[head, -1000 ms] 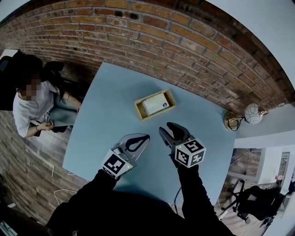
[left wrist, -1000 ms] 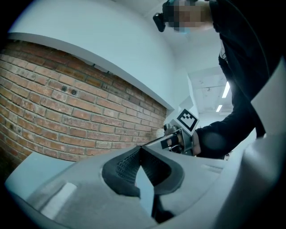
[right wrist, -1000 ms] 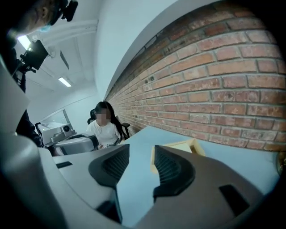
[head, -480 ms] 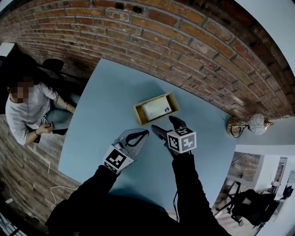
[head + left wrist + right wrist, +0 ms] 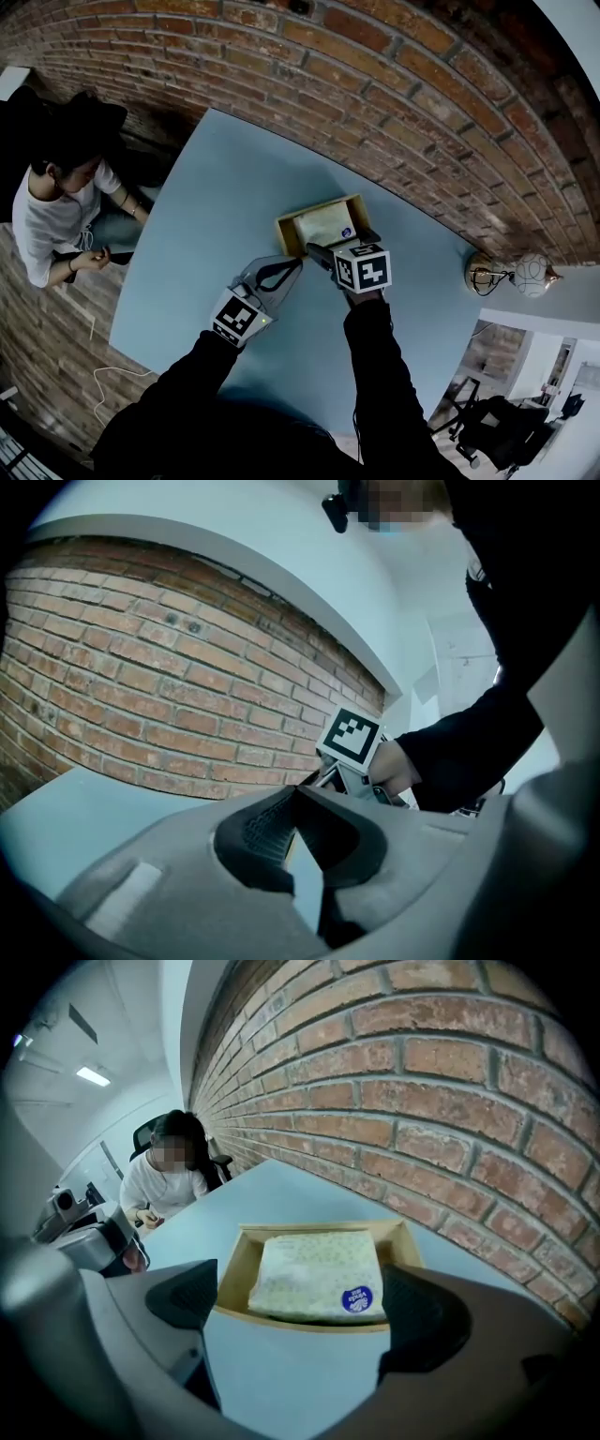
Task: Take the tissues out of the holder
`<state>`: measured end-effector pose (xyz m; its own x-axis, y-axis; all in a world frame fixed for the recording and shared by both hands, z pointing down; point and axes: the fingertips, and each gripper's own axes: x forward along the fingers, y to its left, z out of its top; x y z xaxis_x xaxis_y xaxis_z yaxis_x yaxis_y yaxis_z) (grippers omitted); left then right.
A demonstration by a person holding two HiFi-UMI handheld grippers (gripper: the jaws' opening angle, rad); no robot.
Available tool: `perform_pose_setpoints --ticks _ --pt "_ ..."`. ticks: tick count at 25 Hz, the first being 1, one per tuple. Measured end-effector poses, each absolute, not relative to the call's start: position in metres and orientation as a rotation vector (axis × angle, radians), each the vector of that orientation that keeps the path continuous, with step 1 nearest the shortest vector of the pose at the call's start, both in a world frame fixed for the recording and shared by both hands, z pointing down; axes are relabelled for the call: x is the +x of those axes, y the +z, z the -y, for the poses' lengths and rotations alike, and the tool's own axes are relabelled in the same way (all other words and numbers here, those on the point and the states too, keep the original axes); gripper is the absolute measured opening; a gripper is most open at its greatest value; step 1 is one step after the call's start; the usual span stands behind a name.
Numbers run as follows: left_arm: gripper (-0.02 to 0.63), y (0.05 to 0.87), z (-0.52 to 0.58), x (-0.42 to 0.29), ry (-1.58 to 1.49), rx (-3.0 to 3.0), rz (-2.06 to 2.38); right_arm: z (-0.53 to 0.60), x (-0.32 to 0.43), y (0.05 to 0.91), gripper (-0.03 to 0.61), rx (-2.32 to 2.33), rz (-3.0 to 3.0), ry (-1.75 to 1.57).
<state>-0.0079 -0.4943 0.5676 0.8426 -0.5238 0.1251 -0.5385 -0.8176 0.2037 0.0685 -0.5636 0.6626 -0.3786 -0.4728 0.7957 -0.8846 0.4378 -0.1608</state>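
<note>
A wooden holder (image 5: 286, 228) lies on the light blue table (image 5: 206, 206) near the brick wall, with a pale tissue pack (image 5: 323, 225) bearing a round blue sticker lying flat in it. My right gripper (image 5: 343, 246) tilts down just in front of the holder. Its jaws have just been opening and now stand wide, with nothing between the pads. In the right gripper view the tissue pack (image 5: 317, 1274) and the holder (image 5: 291, 1322) lie just beyond that gripper (image 5: 302, 1312). My left gripper (image 5: 297, 265) hovers beside the holder's near left corner, its tips (image 5: 294, 791) touching, empty.
A person (image 5: 56, 202) sits on a chair past the table's left edge. The brick wall (image 5: 394, 103) runs close behind the holder. A round ornament on a gold stand (image 5: 511, 272) sits off the table's right side.
Both grippers have moved forward and down toward the holder. The right gripper has tipped downward and its jaws have spread from nearly closed to wide. The left stays shut.
</note>
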Motion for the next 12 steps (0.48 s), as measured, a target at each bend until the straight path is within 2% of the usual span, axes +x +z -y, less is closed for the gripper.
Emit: perform_pose_setpoints --ticks 8,12 --pt "-0.006 0.595 0.506 -0.010 0.123 2.749 0.830 0.575 0.068 0.695 0.584 1.082 1.908 0.780" --pt "-0.006 0.602 0.513 -0.011 0.122 2.737 0.838 0.581 0.071 0.705 0.586 1.081 1.870 0.773"
